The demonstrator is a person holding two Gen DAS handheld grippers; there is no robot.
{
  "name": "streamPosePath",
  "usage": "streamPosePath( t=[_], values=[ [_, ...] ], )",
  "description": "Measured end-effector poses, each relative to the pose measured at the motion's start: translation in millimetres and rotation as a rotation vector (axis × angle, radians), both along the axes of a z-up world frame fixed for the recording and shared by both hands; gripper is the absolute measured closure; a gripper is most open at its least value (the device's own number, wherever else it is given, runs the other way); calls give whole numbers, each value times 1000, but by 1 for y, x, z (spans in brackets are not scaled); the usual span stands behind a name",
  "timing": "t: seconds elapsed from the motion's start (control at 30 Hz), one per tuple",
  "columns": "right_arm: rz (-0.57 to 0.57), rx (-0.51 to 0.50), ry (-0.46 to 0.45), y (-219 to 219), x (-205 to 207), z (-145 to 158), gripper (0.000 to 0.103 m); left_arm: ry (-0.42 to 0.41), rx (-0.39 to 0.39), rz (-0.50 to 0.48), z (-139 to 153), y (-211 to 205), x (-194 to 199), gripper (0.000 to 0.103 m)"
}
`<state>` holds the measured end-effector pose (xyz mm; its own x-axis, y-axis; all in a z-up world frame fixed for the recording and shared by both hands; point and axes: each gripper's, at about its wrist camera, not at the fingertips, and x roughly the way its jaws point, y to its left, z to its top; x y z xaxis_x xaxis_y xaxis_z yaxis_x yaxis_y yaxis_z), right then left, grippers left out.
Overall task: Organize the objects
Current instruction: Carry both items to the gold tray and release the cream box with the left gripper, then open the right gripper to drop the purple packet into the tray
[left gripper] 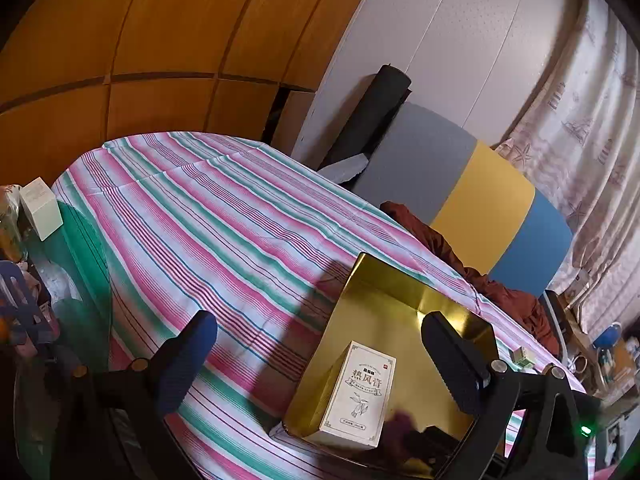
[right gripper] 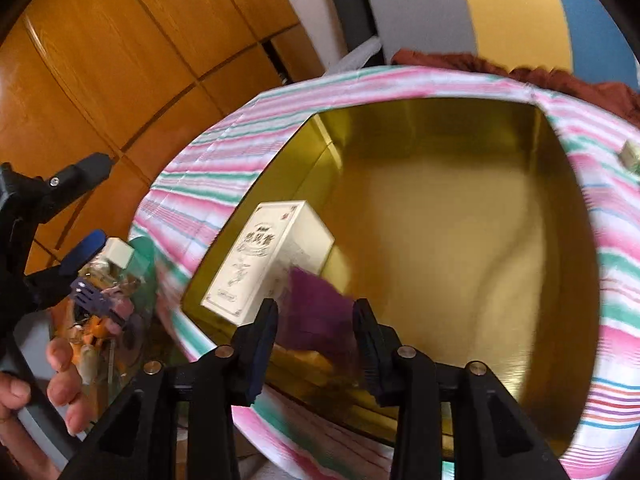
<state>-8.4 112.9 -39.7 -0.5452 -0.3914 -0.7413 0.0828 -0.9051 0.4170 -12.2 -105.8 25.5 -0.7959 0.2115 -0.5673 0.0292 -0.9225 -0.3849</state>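
A bed covered by a pink, green and white striped sheet fills the room, with wooden wardrobe doors behind it. An open gold tin box sits on the sheet near the right. A cream carton lies inside at its near left corner. The left gripper hangs above with fingers spread wide, gripping nothing. The right gripper holds a blurred purple packet between narrow fingers, low over the box's near edge.

The right gripper hangs over the near edge of a gold tray with a blurred purple packet between its fingers; whether they press it is unclear. A white box lies inside, left.
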Motion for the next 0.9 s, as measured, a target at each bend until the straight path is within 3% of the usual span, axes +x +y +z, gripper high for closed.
streamPosePath(
  t=[0.37, 0.9],
  values=[
    [-63, 0, 122, 21, 24, 26, 57, -26, -10, -23, -8, 11, 1, 0],
    [-308, 18, 206, 110, 66, 47, 57, -21, -76, -291, -11, 93, 17, 0]
  ],
)
